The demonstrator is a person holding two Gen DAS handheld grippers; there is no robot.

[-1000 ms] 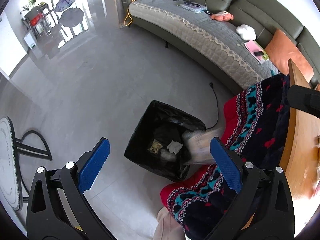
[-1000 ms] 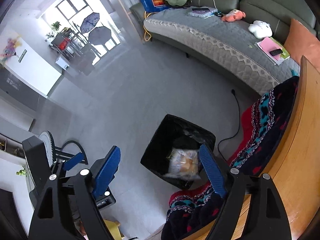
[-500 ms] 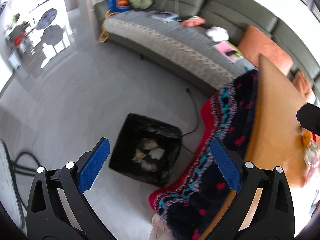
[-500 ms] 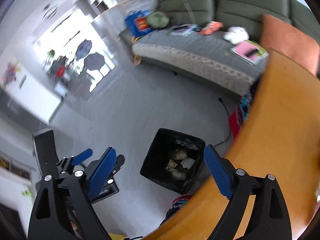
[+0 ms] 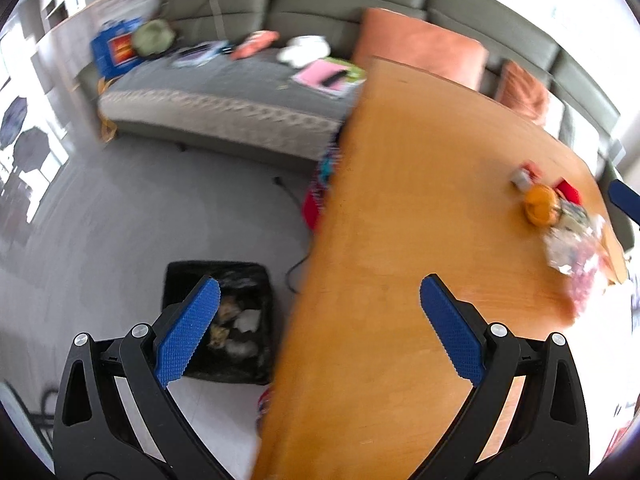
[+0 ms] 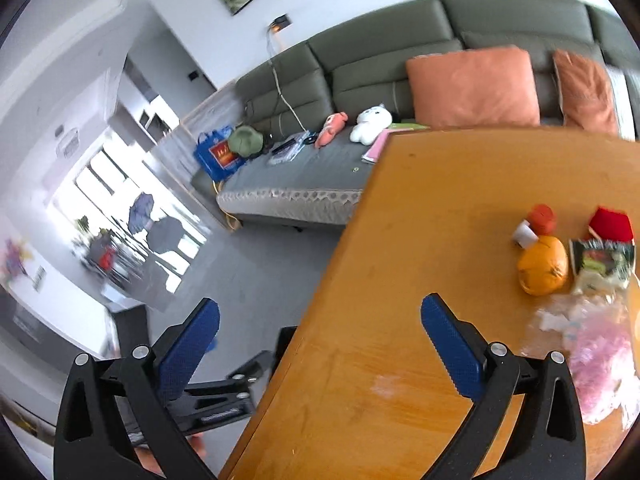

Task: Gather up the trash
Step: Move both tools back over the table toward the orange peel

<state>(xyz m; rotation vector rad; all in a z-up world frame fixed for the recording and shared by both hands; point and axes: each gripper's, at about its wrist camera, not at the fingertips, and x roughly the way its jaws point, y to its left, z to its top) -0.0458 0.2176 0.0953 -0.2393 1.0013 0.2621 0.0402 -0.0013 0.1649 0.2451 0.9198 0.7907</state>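
The trash is seen in two places. On the wooden table (image 6: 460, 208), near its far right part, a loose cluster is gathered: a crumpled clear plastic bag (image 6: 580, 320) with white scraps inside, a pink fluffy wad (image 6: 600, 364) just beside it, a printed green-and-black wrapper (image 6: 602, 258), an orange round fruit or peel (image 6: 542, 266) touching the wrapper's left edge, a small white roll (image 6: 525, 235), an orange cap-like piece (image 6: 542, 218) and a red packet (image 6: 611, 224). On the floor beside the table's left edge, a black-lined bin (image 5: 176, 280) is seen, with pale crumpled wrappers (image 5: 236, 328) lying at its bottom. The left gripper (image 5: 320, 320) is held with its blue pads spread wide and nothing between them, one finger over the bin and the other over the tabletop. The right gripper (image 6: 320, 332) is likewise spread wide and empty, straddling the table's edge. The tabletop is a smooth orange-brown wood with a faint pale smear near the right gripper. Beyond it, a grey-green sofa (image 6: 360, 60) with two orange cushions (image 6: 472, 88), a white plush toy (image 6: 370, 124) and a blue bag (image 6: 216, 156) is visible across a grey tiled floor (image 5: 160, 200). The left wrist view is blurred.
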